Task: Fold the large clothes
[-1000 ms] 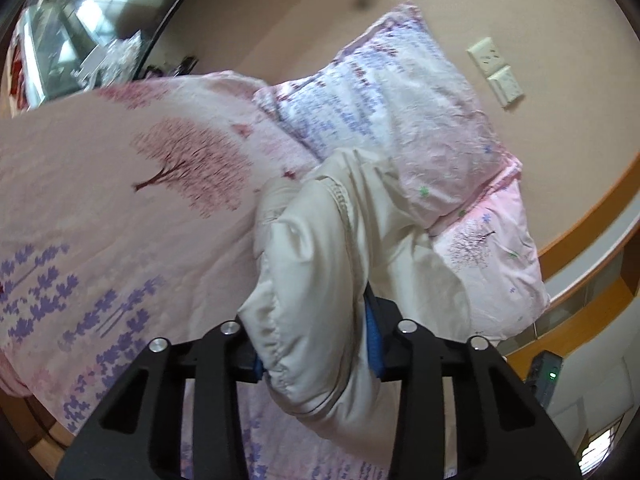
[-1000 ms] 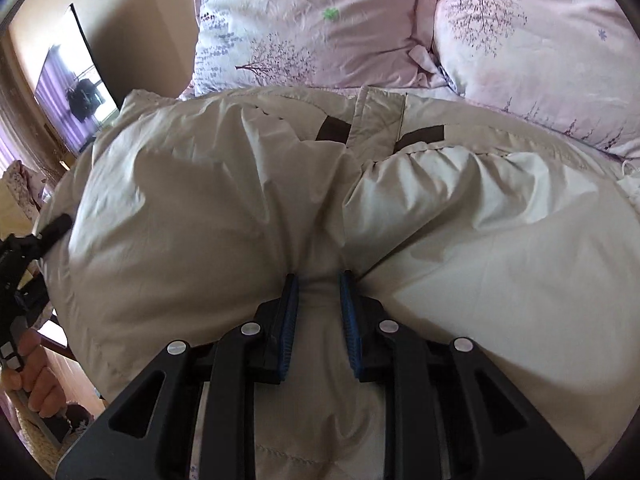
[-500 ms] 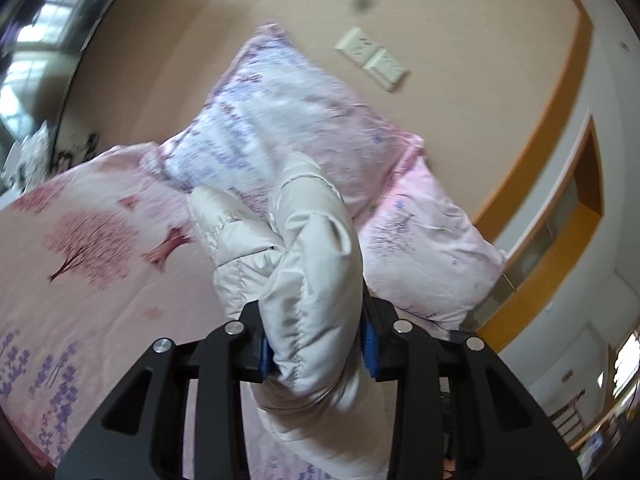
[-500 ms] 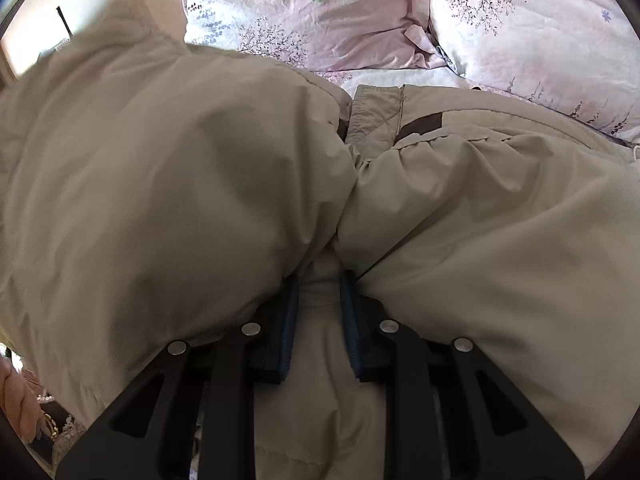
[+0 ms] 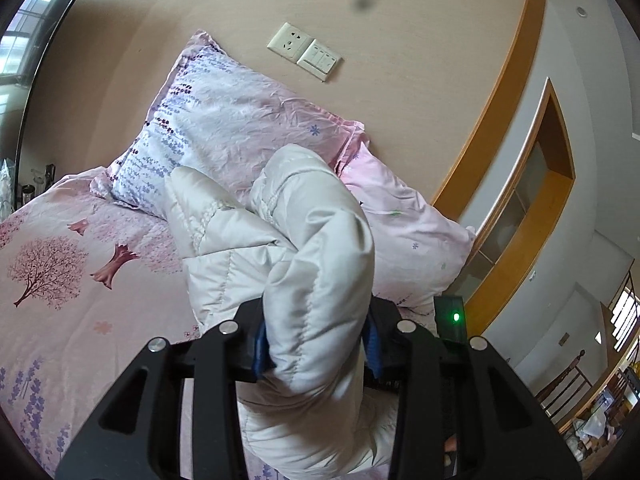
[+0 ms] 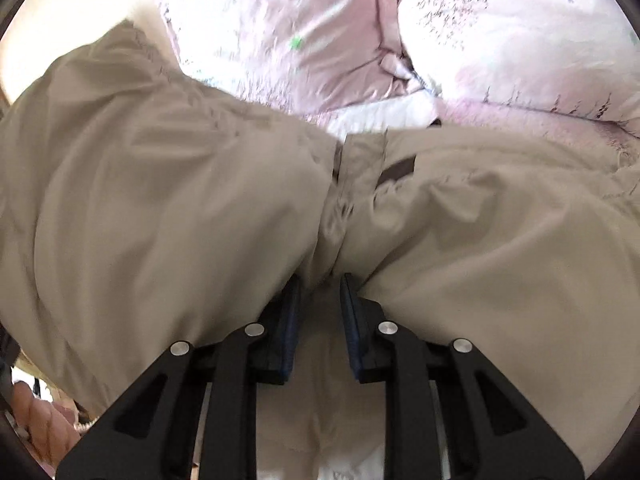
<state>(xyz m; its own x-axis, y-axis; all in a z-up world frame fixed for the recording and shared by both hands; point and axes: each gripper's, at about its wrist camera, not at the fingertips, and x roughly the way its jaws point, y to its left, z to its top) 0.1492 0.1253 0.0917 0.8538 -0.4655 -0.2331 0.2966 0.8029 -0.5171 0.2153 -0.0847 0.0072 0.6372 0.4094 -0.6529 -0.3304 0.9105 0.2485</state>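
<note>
A beige padded jacket lies across the bed; its quilted off-white lining shows in the left wrist view. My left gripper is shut on a thick fold of the jacket and holds it lifted above the bed, the bunched cloth hiding the fingertips. My right gripper is shut on a pinch of the jacket near its front placket, with puffy cloth bulging on both sides.
The pink tree-print bedspread spreads to the left. Two pillows lean at the headboard wall. A socket and switch plate sit on the wall. A wooden door frame stands to the right.
My left gripper has risen and tilted up with its fold, so more wall and door frame show. The jacket's left half has swung over in the right wrist view, which is now blurred.
</note>
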